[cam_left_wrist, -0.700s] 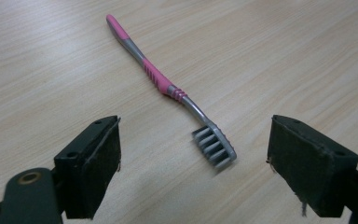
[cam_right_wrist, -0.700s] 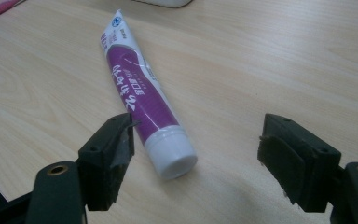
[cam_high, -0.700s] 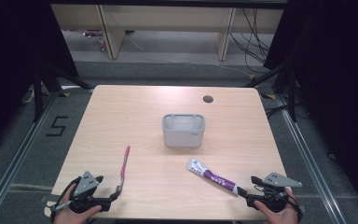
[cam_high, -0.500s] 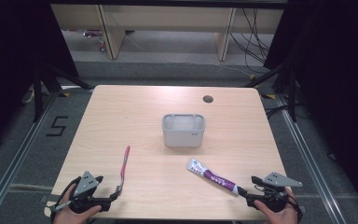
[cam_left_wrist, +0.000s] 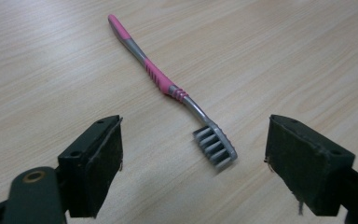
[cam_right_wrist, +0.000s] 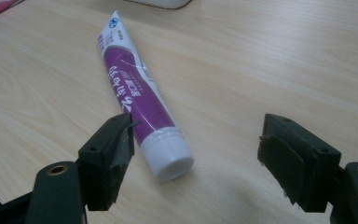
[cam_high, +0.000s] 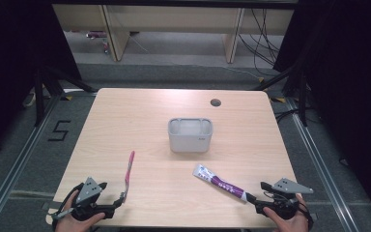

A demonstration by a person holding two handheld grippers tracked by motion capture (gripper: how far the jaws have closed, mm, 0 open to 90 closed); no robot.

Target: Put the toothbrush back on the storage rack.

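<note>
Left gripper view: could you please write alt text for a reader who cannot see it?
A pink and grey toothbrush lies on a wooden table, its bristle head nearest the camera. The left gripper is open, with the head between its two black fingers and neither finger touching it.

Probably lab, framed test table (cam_high: 125,111), cables (cam_high: 265,43)

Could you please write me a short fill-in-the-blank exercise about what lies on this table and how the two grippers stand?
1. The toothbrush has a grey and ____ handle.
2. The cap of the toothpaste tube points toward the ____ gripper.
3. The jaws of the left gripper stand ____, with the bristle head lying between them on the table.
4. The grey container stands ____ the toothbrush and the tube, farther from the person.

Missing words: pink; right; open; beyond
</note>
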